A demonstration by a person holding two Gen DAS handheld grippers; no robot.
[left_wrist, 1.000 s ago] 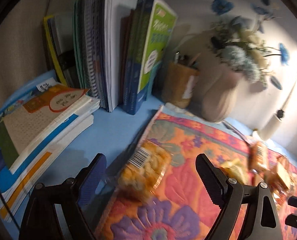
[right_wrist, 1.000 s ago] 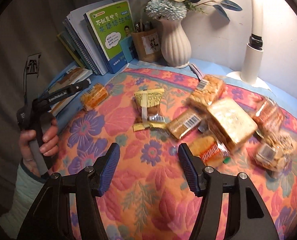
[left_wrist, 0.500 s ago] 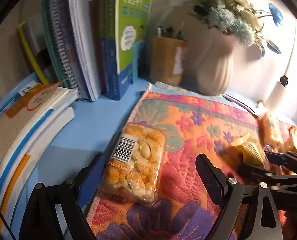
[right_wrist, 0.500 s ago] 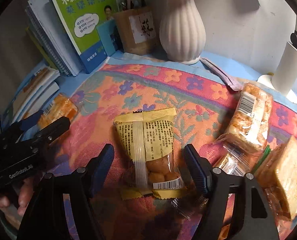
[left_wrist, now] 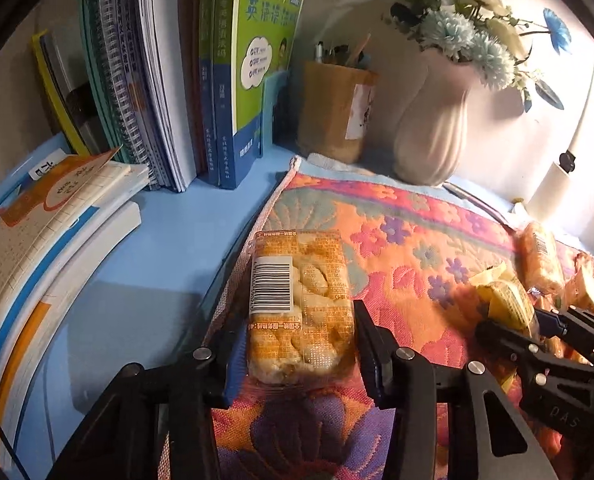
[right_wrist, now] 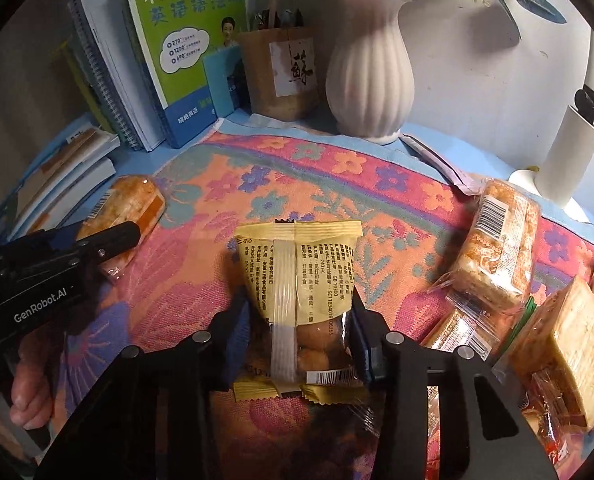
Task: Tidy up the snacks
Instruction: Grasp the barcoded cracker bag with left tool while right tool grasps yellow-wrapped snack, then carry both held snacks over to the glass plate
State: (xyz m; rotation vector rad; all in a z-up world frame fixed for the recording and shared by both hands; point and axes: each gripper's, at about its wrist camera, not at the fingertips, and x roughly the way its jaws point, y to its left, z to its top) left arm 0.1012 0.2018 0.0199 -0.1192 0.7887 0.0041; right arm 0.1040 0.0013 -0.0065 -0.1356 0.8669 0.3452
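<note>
An orange clear-wrapped snack pack [left_wrist: 301,304] lies on the floral cloth [left_wrist: 409,248] near its left edge. My left gripper [left_wrist: 297,354] has its jaws closed against both sides of the pack. A yellow snack bag [right_wrist: 297,280] lies mid-cloth. My right gripper [right_wrist: 299,338] has its jaws pressed on the bag's lower half. The orange pack [right_wrist: 131,206] and the left gripper also show at the left of the right wrist view. The yellow bag [left_wrist: 505,304] shows at the right of the left wrist view.
Several wrapped snacks [right_wrist: 497,248] are piled on the cloth's right side. Upright books [left_wrist: 225,80], a pen holder [left_wrist: 333,112] and a white vase [left_wrist: 437,120] stand at the back. Stacked books [left_wrist: 45,232] lie at left. A white lamp base [right_wrist: 569,148] stands at back right.
Both grippers moved forward and down onto their snacks. The left jaws closed around the orange pack and the right jaws closed around the yellow bag.
</note>
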